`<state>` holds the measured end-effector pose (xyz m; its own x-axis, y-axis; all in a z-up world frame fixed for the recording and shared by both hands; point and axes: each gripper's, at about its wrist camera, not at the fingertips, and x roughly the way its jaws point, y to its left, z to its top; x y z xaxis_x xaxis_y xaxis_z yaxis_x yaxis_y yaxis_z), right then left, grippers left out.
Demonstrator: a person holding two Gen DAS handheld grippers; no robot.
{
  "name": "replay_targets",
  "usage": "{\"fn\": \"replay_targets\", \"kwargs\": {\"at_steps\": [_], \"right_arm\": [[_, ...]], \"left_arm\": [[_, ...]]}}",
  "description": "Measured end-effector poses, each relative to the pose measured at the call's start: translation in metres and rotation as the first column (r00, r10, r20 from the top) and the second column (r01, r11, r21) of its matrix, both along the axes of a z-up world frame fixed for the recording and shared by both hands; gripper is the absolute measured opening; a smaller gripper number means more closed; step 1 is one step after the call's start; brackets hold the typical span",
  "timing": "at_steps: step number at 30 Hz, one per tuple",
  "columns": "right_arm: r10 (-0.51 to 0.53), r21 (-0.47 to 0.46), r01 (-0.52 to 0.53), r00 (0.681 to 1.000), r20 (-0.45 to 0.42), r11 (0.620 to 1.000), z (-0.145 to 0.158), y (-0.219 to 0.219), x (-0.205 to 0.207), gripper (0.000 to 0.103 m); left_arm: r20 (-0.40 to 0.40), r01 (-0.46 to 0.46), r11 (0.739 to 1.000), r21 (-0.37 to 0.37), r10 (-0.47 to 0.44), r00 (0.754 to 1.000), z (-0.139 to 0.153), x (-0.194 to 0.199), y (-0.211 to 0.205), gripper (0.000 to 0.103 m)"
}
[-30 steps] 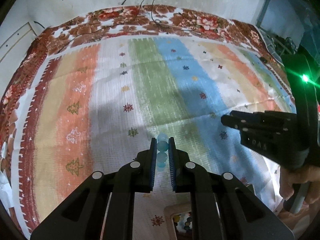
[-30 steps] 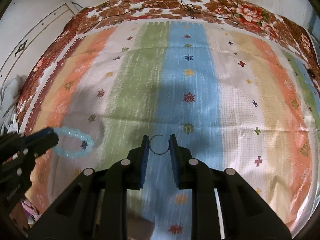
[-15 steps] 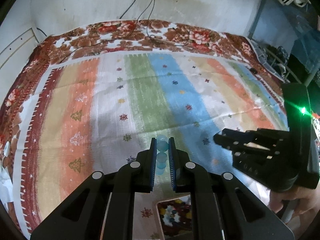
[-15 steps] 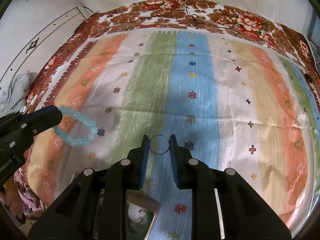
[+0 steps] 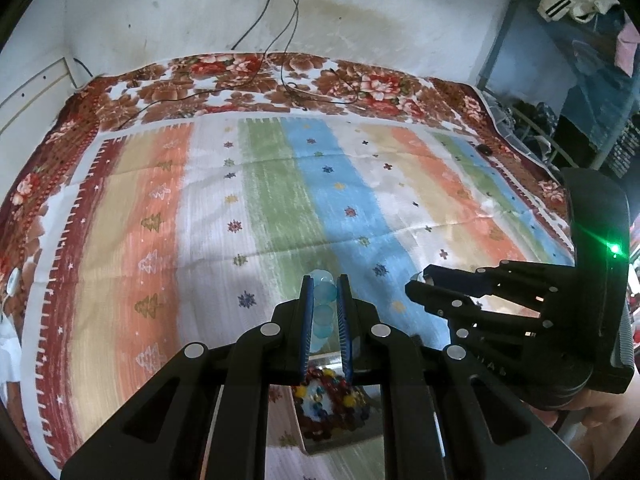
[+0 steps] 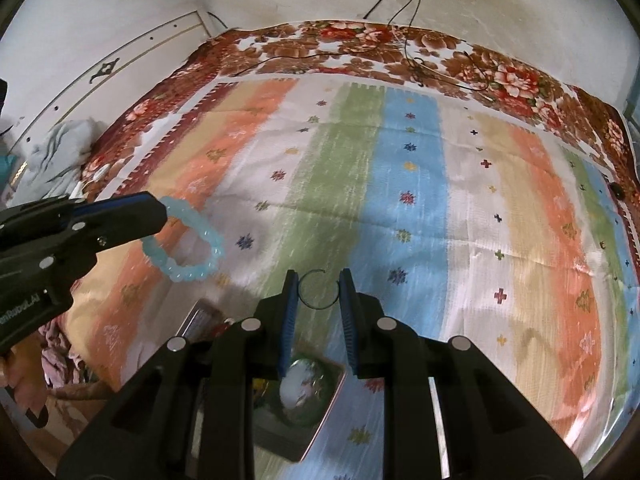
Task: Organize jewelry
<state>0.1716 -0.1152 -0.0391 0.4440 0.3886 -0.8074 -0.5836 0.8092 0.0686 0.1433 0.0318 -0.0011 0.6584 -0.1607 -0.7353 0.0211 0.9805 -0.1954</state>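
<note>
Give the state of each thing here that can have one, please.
Left gripper: shut on the bead bracelet.
Bead bracelet: held up, off the cloth.
Right gripper: shut on the thin ring.
Thin ring: held between the pads, off the cloth.
Box: open, jewelry inside.

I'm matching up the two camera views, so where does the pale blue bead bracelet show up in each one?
Left wrist view: the bead bracelet is low centre, edge-on, pinched in the left gripper.
Right wrist view: the same bracelet hangs as an open loop at left, off that gripper's tip.
Shared landmark: the blue stripe of the bedspread.
</note>
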Motion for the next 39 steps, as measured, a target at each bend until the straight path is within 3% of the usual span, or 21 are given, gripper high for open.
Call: {"fn": "replay_targets", "kwargs": {"at_steps": [11, 24, 25, 27, 28, 34, 39], "right_arm": [[0.042, 0.053, -0.039, 0.997, -0.057, 0.998, -0.003, -0.014, -0.041, 0.022], [0.045, 0.035, -0.043, 0.996, -0.076, 0.998, -0.011, -0.021, -0.054, 0.023], [0.043, 0.029, -0.041, 0.996, -0.072, 0.999, -0.012, -0.02, -0.054, 0.025], [0.033, -0.005, -0.033, 0.999, -0.041, 0.999, -0.013, -0.019, -0.055, 0.063], [0.029, -0.011, -0.029, 0.999, -0.025, 1.0, -0.013, -0.019, -0.055, 0.068], [0.014, -0.018, -0.014, 0.999, -0.032, 1.0, -0.014, -0.025, -0.049, 0.072], [0.029, 0.0, -0.029, 1.0, 0.0, 1.0, -0.01, -0.028, -0.051, 0.083]], "left_arm": [[0.01, 0.019, 1.0, -0.022, -0.019, 1.0, 0.0, -0.041, -0.018, 0.011], [-0.027, 0.035, 0.999, -0.007, -0.035, 0.999, -0.013, -0.049, -0.026, 0.011], [-0.035, 0.041, 0.999, -0.011, -0.042, 0.999, -0.015, -0.048, -0.027, 0.011], [-0.036, 0.038, 0.999, -0.017, -0.038, 0.999, -0.015, -0.047, -0.024, 0.022], [-0.031, 0.029, 0.999, -0.018, -0.03, 0.999, -0.014, -0.047, -0.021, 0.031], [-0.032, 0.006, 1.0, -0.025, -0.007, 0.999, -0.014, -0.046, -0.012, 0.04], [-0.013, 0.019, 1.0, -0.008, -0.019, 1.0, -0.011, -0.05, -0.014, 0.06]]}}
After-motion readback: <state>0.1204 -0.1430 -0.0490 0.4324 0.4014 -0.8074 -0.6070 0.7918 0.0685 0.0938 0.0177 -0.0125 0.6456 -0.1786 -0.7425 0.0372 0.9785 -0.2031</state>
